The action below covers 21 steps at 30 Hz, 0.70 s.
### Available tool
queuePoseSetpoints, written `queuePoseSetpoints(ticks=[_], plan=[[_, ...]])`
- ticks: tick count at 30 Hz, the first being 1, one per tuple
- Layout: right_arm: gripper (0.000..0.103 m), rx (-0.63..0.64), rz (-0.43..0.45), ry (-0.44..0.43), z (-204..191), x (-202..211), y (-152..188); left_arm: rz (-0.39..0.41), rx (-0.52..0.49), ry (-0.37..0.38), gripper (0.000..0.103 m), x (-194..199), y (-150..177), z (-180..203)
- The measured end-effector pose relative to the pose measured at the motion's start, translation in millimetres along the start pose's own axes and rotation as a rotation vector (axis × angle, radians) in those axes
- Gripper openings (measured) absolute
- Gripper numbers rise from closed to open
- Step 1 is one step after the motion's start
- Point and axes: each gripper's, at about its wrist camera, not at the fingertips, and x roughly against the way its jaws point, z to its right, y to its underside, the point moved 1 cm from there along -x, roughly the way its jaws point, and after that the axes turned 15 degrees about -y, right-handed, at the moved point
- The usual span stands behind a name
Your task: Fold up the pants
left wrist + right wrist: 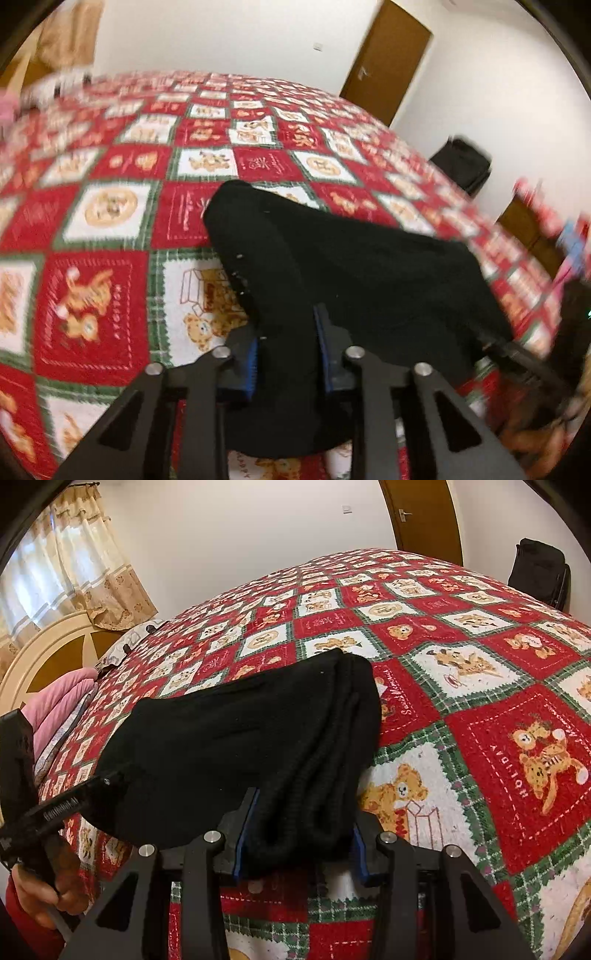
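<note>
Black pants (236,738) lie folded on the red-and-white teddy-bear bedspread (480,709), near its front edge – centre of both views. Left gripper (286,354), entering at 6 o'clock, is clamped narrow on one end of the fabric. Right gripper (301,843), also at 6 o'clock, grips the thick stacked folds at the other end – pads pressing cloth

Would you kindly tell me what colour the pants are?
The pants are plain black, clearest in the right wrist view.
</note>
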Motion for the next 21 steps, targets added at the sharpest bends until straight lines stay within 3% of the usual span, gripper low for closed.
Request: queuePoseSetpoints(ticks=[2,6,11,17,21], plan=[[0.045,0.003,0.002,0.006,-1.1,0.1,0.0,-0.013,0.05,0.039,0.023,-1.1,0.5,-5.6],[0.042,0.066,0.003,0.054,-12.8,1.1,-0.9,0.037,0.008,-0.005,0.021,7.8,2.0,6.8],[0.038,0.165,0.025,0.078,-35.3,11.2,-7.7,0.054,0.02,-0.001,0.02,16.6,-2.3,4.6],[0.038,0.279,0.075,0.044,-77.2,24.2,-24.4,0.101,0.038,0.014,0.02,35.1,-16.9,-6.7],[0.038,0.361,0.088,-0.015,-115.3,12.1,-45.9,0.164,0.066,-0.042,0.02,51.9,-32.5,-33.7]])
